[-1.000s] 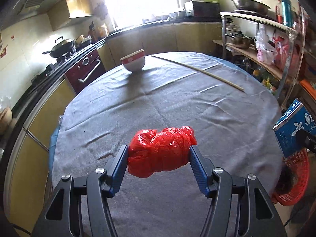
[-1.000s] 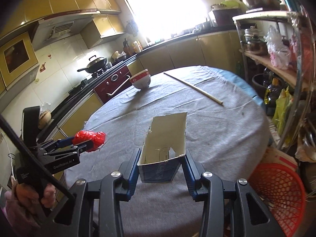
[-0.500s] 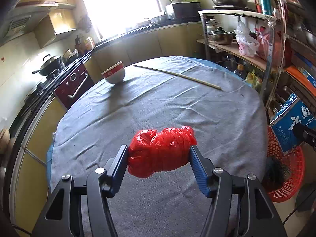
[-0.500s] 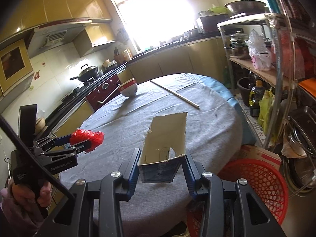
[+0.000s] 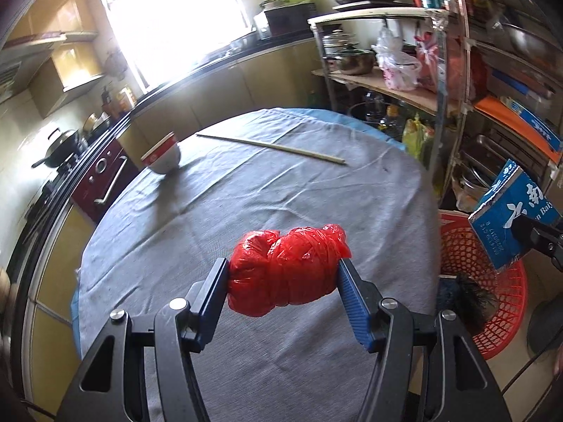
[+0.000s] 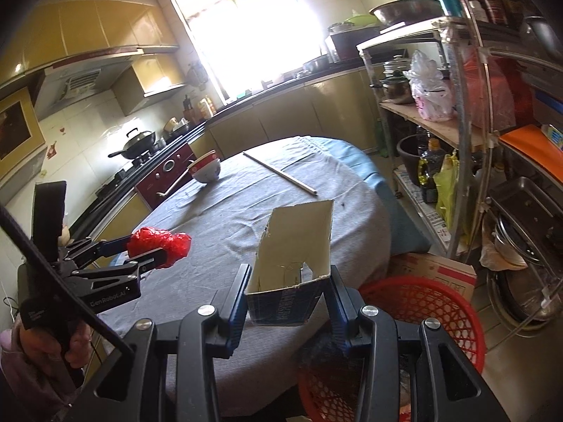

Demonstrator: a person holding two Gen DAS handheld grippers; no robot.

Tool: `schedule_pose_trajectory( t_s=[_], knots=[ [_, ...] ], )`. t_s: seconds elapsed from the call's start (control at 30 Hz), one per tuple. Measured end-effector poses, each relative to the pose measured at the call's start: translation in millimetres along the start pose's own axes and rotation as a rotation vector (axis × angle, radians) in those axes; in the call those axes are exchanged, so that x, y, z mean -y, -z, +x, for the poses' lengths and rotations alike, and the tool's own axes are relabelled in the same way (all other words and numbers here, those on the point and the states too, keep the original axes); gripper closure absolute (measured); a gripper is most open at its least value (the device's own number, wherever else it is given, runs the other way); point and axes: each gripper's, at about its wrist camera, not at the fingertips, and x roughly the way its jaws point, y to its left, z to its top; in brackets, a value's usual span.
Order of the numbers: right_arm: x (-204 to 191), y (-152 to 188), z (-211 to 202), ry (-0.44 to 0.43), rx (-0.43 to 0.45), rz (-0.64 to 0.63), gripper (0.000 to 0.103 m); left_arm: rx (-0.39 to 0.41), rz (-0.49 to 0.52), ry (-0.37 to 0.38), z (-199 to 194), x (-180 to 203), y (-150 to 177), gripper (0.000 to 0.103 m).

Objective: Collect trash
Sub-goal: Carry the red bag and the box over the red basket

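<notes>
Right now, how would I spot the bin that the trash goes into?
Find the round table under its grey cloth, then look down at the floor by its near right edge. The red plastic basket stands there in front of the metal shelves, the only open-mesh red container around.

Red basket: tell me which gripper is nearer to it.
Right. The right gripper, clamped on the torn carton, hangs at the red basket rim. The left gripper, holding the red bag, is over the table, farther away.
</notes>
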Motion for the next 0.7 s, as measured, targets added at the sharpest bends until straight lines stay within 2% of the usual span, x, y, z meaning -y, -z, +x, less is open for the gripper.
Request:
schedule_pose_trajectory(
  t_s=[0.7],
  knots=[
    [65.6, 12.8, -43.6, 0.100, 0.023, 0.108, 0.059, 0.017, 0.193, 0.125, -4.9, 96.5, -18.7, 0.040]
  ],
)
